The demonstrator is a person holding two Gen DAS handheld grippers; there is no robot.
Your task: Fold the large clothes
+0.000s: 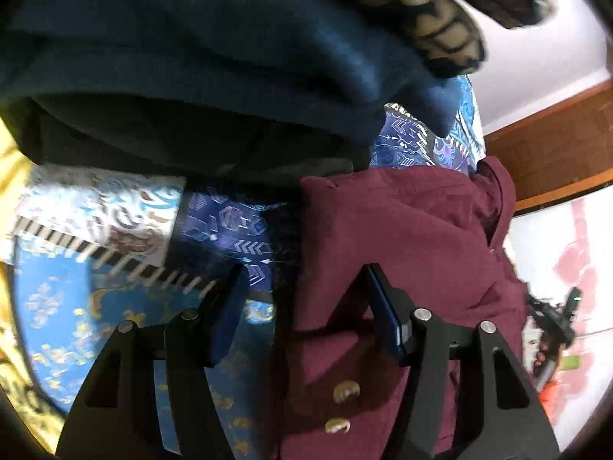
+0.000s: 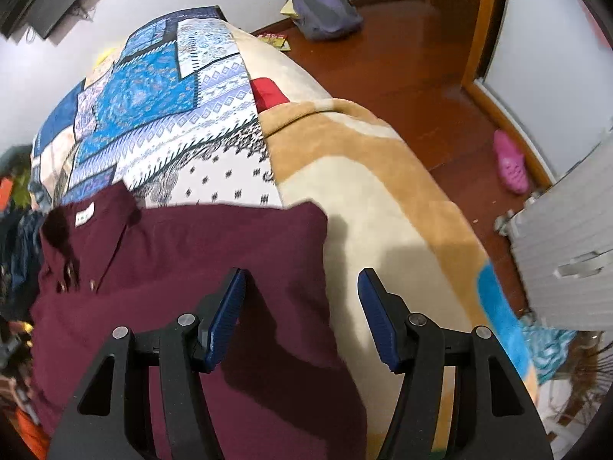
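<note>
**Maroon shirt spread on the bed, both hand-held grippers released**

A maroon shirt (image 2: 184, 268) lies on the bed, over a blue-and-white patterned bedspread (image 2: 161, 107) and a tan-and-cream blanket (image 2: 383, 199). Its collar, with a small white label, points away from the right wrist camera, and a few small buttons show just below it.

The right hand-held gripper (image 2: 302, 318) hangs above the shirt's right edge with its blue-padded fingers spread wide, nothing between them (one finger is over the maroon cloth, the other over the blanket).

The left hand-held gripper (image 1: 302, 314) is likewise released, its fingers apart, over the opposite edge of the shirt (image 1: 402, 249), where two pale buttons are seen. A heap of dark blue clothing (image 1: 191, 57) fills the upper part of that view, blurred.

On the wooden floor (image 2: 402, 76) beyond the bed sit a grey-purple backpack (image 2: 325, 4) and a pink shoe (image 2: 509, 166).
</note>
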